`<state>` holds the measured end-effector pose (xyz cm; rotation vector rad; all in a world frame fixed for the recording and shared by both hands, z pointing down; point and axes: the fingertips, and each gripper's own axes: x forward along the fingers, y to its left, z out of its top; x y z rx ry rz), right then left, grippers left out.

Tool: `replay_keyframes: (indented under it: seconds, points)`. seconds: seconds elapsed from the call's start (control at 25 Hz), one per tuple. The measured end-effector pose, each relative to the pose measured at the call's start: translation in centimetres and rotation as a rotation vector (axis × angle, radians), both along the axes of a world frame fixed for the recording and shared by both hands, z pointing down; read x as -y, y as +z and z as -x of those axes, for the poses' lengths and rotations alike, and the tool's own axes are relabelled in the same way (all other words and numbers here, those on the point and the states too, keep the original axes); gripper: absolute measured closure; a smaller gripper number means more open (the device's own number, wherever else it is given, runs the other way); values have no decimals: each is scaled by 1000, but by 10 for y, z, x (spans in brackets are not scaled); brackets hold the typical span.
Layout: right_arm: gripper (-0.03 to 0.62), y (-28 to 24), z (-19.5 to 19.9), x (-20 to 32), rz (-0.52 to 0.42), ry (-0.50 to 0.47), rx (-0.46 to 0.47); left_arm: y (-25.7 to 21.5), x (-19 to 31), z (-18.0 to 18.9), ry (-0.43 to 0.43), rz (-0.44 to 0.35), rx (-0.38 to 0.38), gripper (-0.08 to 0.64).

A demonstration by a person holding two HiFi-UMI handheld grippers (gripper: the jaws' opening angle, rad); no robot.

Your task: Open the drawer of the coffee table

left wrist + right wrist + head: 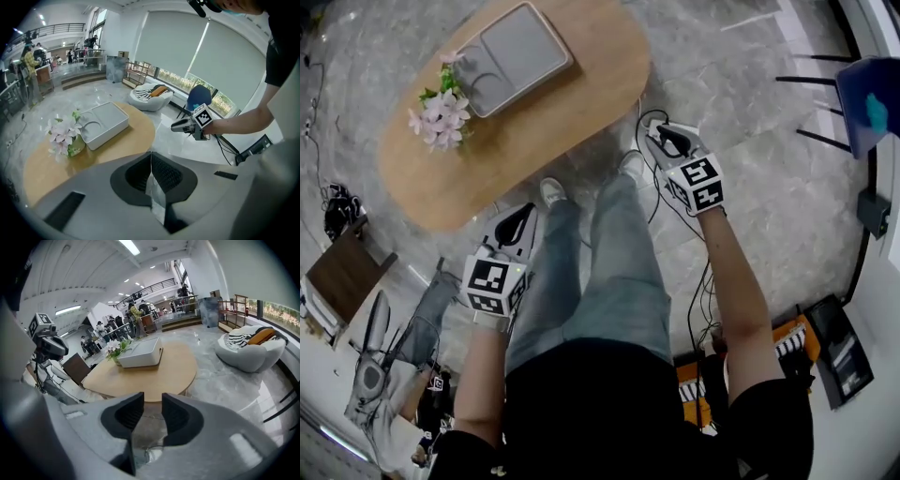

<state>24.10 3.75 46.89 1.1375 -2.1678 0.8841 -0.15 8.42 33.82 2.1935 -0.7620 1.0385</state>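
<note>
Head view: white tray beside flowers on coffee table; left tongs together, right tongs spread.

Coffee table: oval top of light, warm-toned wood, level, standing on the grey marbled floor, its long axis running diagonally from lower left to upper right in the head view; its drawer cannot be made out in any view
</note>
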Motion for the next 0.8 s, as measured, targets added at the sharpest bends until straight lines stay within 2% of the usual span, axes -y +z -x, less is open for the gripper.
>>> replay_keyframes:
  seconds: [0.24,0.36,0.48,0.6,0.8]
  points:
    - [436,51,5,13,-6,-110,-20,50,3,5,-13,36,5,546]
    - [423,73,0,19,-2,-137,-34,66,8,9,-47,37,16,546]
    - [374,98,-2,25,4,-159,-39,87,10,15,-79,51,28,546]
    - [341,119,-4,30,-14,-216,-47,106,4,15,-108,72,41,546]
    - [325,153,-13,44,-37,-310,-61,134,-6,8,-140,106,49,546]
